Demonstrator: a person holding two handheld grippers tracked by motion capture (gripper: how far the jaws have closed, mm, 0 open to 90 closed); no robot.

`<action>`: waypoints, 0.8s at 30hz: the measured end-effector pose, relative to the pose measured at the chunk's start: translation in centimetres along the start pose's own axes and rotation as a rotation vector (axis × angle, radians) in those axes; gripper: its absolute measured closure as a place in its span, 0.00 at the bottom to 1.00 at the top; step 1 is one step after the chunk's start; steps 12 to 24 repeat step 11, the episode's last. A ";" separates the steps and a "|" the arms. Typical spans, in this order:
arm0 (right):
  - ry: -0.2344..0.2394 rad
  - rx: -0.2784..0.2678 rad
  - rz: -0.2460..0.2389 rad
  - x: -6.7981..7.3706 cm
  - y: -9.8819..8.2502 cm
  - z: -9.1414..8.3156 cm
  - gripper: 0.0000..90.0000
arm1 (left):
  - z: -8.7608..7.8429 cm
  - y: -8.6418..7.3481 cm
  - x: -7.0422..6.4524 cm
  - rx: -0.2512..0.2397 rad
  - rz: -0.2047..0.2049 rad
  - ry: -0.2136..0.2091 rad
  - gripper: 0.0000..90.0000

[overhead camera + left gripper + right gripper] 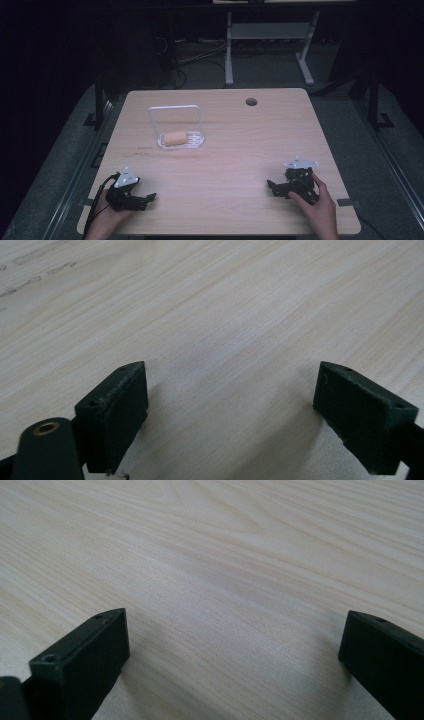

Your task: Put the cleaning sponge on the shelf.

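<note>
1. Bread roll (175, 138) sits in a clear tray (198, 141) with a tall white wire handle (174, 108), left of centre and in the upper half of the counter (240, 150) in the high view.
2. Roll's long axis runs roughly left-right in the frame, slightly tilted. It lies inside the tray's rim, toward the tray's left end.
3. Left gripper (148, 198) rests at lower left of the high view, fingers pointing toward frame right. The roll lies above it and a little to the right, well apart.
4. Right gripper (270, 187) rests at lower right, fingers pointing toward frame left. The roll lies up and far left of it, farther off than from the left one.
5. Judgement: left hand is the nearer one and has the shorter reach to the roll. The upright handle stands on the far side of the tray, so an approach from the near side looks unobstructed.
6. Left gripper view: both black fingers (117, 412) spread wide, bare wood between them, nothing held.
7. Right gripper view: fingers (85, 660) likewise spread wide, nothing between them but counter.
8. Neither gripper touches the tray or roll.
</note>
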State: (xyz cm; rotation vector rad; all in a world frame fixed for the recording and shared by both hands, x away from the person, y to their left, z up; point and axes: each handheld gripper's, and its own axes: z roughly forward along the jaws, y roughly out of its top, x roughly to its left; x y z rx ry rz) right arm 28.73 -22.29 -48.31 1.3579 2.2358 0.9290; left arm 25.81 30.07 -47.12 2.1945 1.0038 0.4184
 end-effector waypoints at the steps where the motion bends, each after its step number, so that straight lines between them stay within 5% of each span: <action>1: 0.000 0.000 0.000 0.0 0.0 0.0 0.00 | 0.0 -0.1 0.1 -0.009 0.008 -0.004 0.15; 24: 0.000 -0.001 0.000 0.0 0.0 0.0 0.00 | 0.0 -0.4 0.3 -0.035 0.021 -0.019 0.14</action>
